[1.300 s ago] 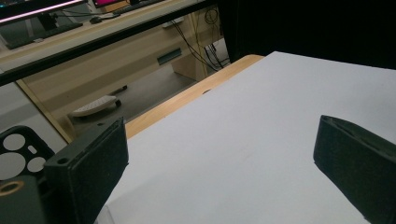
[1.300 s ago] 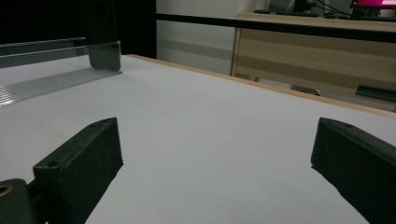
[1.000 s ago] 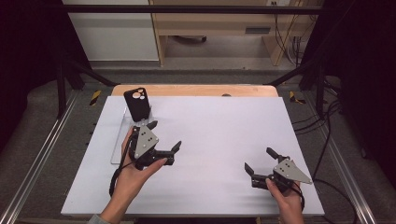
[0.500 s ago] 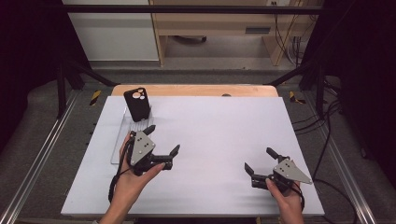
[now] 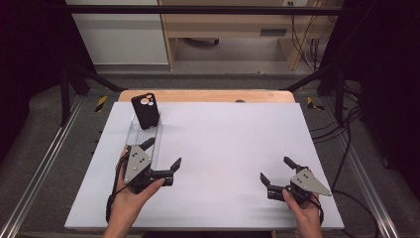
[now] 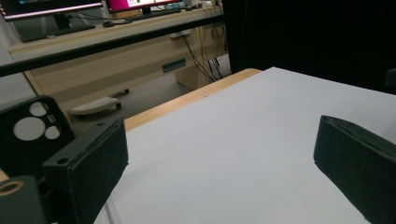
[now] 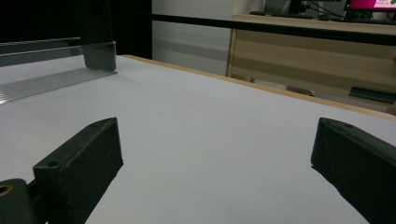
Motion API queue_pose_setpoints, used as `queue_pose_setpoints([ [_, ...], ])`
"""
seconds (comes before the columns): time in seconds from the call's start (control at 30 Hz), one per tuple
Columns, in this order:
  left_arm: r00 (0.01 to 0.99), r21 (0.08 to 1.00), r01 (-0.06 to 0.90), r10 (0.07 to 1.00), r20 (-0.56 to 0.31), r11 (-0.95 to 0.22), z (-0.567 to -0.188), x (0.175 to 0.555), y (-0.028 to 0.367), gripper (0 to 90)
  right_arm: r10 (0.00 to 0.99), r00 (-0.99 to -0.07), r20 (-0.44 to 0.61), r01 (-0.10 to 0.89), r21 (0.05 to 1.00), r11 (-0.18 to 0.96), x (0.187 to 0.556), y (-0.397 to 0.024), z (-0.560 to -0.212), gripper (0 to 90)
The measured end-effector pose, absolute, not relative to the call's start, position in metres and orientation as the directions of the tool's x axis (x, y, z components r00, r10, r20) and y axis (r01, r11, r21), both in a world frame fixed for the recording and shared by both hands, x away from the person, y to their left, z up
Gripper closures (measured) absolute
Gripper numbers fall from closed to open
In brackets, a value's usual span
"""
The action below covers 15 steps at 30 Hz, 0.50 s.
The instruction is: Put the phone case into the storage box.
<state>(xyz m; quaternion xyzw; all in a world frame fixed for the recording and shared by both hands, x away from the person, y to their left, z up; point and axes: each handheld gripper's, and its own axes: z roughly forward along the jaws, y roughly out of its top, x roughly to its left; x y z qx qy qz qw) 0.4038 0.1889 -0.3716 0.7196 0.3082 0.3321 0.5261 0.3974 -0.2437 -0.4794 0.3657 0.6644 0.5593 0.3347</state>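
L gripper & R gripper jaws wide, empty; phone case upright in clear rack.

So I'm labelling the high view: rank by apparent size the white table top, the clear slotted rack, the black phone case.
1. White table top, by far the largest.
2. Clear slotted rack.
3. Black phone case, standing upright in the rack's far end.

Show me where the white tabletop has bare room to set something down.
The widest free patch lies between the left claw and the right claw, running back to the table's wooden far edge. The far left is crowded: a black phone case stands on a clear rack.
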Motion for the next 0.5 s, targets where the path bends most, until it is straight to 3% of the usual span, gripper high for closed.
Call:
queue_pose_setpoints([
  [0.5, 0.536, 0.978, 0.099, 0.838, 0.105, -0.186, -0.371, 0.389, 0.229, 2.2, 0.863, -0.504, -0.041, 0.109, 0.988, 0.111, 0.397, -0.246, -0.478, 3.3],
])
